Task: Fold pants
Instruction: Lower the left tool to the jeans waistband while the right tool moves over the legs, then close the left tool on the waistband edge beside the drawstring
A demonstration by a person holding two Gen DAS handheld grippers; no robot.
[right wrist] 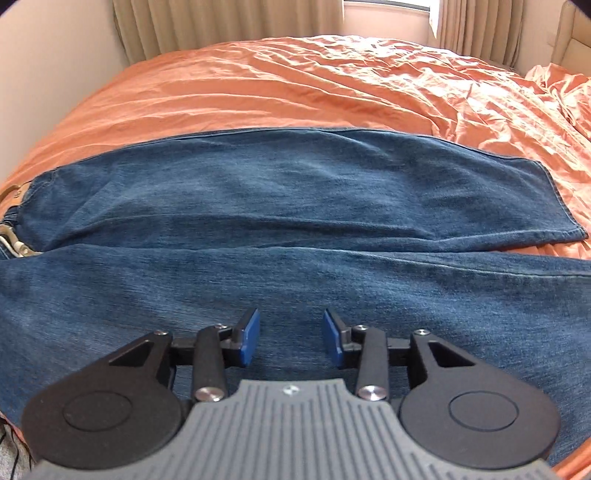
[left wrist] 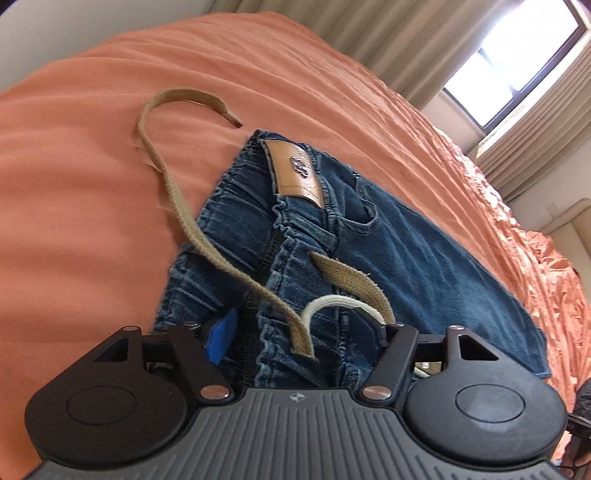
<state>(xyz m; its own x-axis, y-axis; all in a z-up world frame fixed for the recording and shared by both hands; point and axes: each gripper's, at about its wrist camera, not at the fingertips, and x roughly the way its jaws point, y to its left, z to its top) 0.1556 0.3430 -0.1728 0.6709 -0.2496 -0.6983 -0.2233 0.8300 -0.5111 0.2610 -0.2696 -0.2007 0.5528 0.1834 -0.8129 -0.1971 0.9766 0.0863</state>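
Blue denim pants (right wrist: 295, 206) lie flat on an orange bed (right wrist: 295, 85), both legs stretched to the right. In the left wrist view the waistband (left wrist: 258, 236) with a tan leather patch (left wrist: 295, 173) and a khaki drawstring (left wrist: 162, 155) points away. My left gripper (left wrist: 291, 339) stands open around the bunched waistband, blue pads on either side. My right gripper (right wrist: 290, 338) is open and empty, just above the near pant leg.
The orange bed cover (left wrist: 92, 147) is wrinkled toward the right. Beige curtains (right wrist: 221, 22) and a window (left wrist: 517, 70) stand behind the bed. A wall (right wrist: 48, 74) runs along the left side.
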